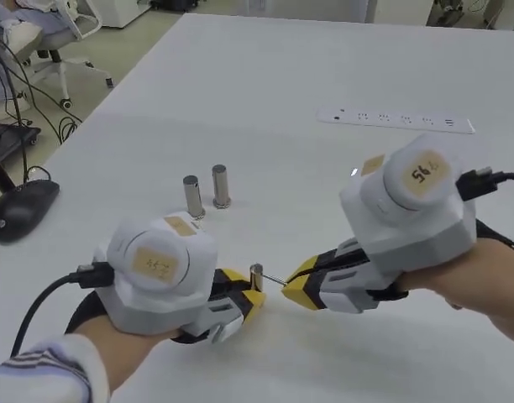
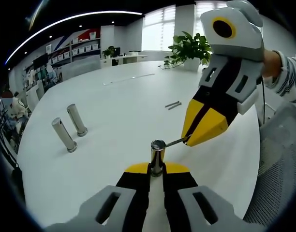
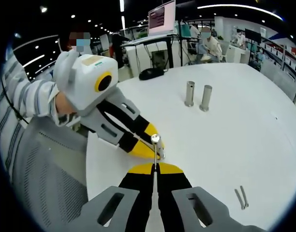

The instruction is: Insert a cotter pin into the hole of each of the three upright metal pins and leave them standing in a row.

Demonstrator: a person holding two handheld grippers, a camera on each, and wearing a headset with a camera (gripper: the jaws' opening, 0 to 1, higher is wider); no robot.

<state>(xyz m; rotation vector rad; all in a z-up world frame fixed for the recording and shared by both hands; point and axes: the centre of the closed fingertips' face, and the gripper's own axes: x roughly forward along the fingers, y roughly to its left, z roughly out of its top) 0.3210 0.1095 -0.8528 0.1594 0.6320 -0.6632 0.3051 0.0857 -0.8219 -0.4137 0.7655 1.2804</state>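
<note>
- Left gripper (image 2: pixel 156 170) clamps a metal pin (image 2: pixel 157 153), upright on the table (image 1: pixel 282 75)
- Right gripper (image 3: pixel 155 166) pinches a cotter pin (image 2: pixel 174 141), level, tip at that pin's head
- Two other pins (image 1: pixel 192 197) stand upright beyond

- two metal pins (image 1: pixel 191 196) stand side by side on the table (image 1: pixel 265 84), behind the grippers and left of centre.
- a third metal pin (image 1: pixel 256 275) stands nearer the person, between the jaws of the left gripper (image 1: pixel 247 300).
- the right gripper (image 1: pixel 292 294) faces it from the right, and the cotter pin (image 1: pixel 274 280) pinched in its jaws touches that pin's top.
- a power strip (image 1: pixel 395 120) lies far back on the right, and a mouse (image 1: pixel 22 208) lies at the table's left edge.
- two spare cotter pins (image 2: pixel 172 104) lie together to the right of the right gripper.
</note>
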